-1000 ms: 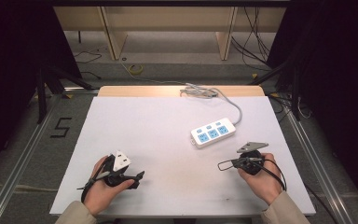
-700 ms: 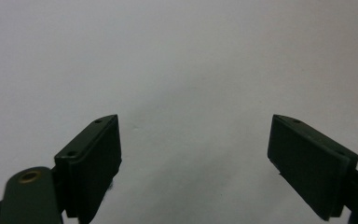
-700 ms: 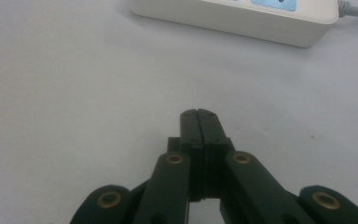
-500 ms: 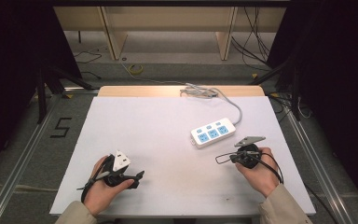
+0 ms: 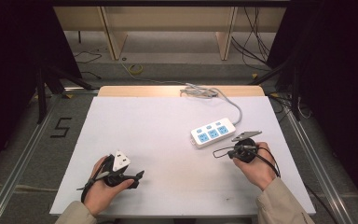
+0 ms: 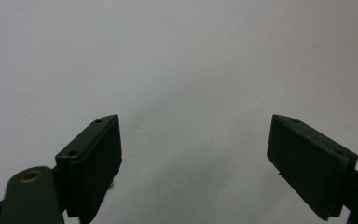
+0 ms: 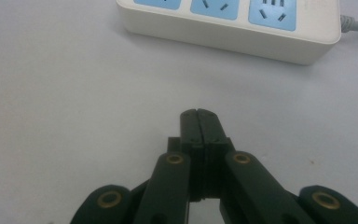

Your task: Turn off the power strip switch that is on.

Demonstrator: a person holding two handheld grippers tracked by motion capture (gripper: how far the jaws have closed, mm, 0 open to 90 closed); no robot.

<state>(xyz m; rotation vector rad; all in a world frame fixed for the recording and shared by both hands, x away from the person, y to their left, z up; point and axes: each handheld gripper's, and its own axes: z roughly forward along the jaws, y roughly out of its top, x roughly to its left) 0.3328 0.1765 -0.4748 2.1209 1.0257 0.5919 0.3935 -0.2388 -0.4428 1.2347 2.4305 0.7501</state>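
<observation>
Two tongs are held over the white bench (image 5: 168, 126): the left tongs (image 6: 193, 154) spread apart, the right tongs (image 7: 198, 116) pressed together, empty, near the power strip (image 5: 213, 133) at right.

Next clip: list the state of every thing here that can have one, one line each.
Power strip: flat on the table, sockets up, nothing plugged in.
Power strip cable: bunched at the table's far edge.
Left claw: open, empty, over bare table.
Right claw: shut, empty, pointing at the power strip, short of it.

white table (image 5: 158, 121) (floor marked, perhaps, "5" (image 5: 61, 127))
</observation>
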